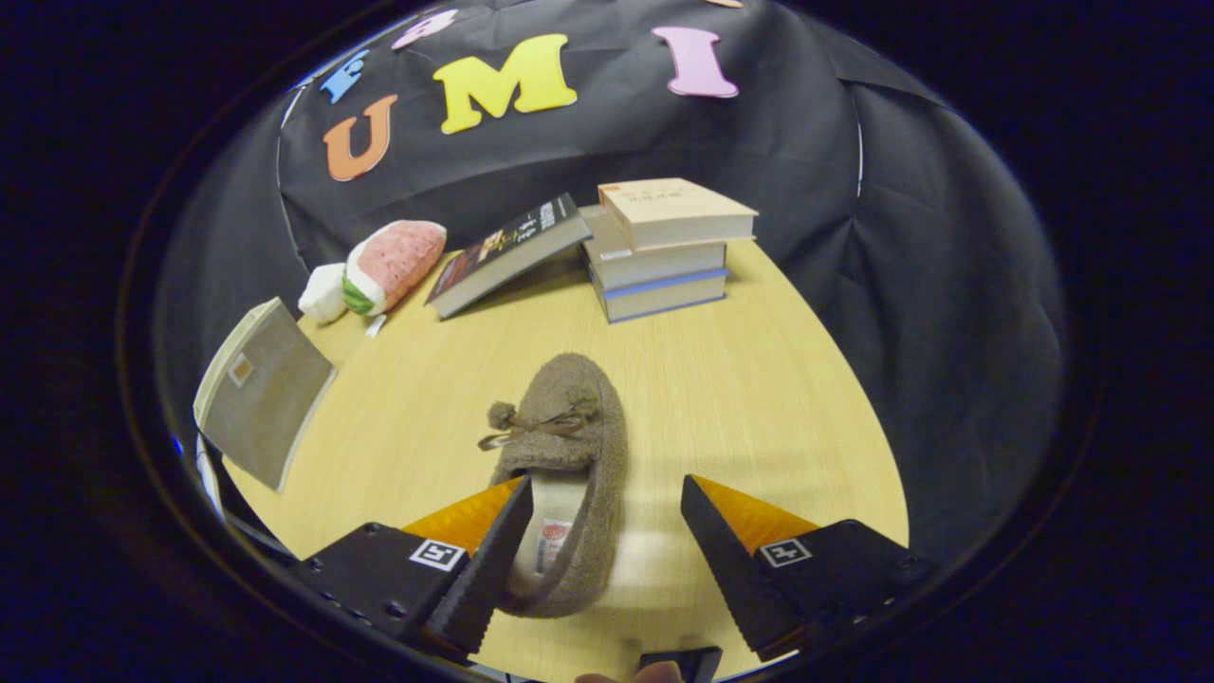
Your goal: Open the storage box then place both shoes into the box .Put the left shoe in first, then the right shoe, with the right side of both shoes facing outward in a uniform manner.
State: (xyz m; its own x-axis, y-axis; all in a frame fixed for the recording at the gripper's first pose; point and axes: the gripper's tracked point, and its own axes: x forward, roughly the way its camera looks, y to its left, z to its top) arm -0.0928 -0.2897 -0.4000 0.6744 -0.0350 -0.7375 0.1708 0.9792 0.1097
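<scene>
Fuzzy slipper (569, 455) lies between spread jaws, seemingly untouched.

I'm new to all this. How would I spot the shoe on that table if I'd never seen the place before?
Start at the pale wooden table, with a stack of books at its far side. Nearer, between the open gripper fingers and hard by one of them, lies the slipper. It is the only footwear there: brown, fuzzy, with a small bow and pompom on top.

Nothing legible: the top book (675, 211) of the stack and the leaning book (507, 254) carry print too small to read, as does the slipper (567, 474) insole's round stamp.
</scene>
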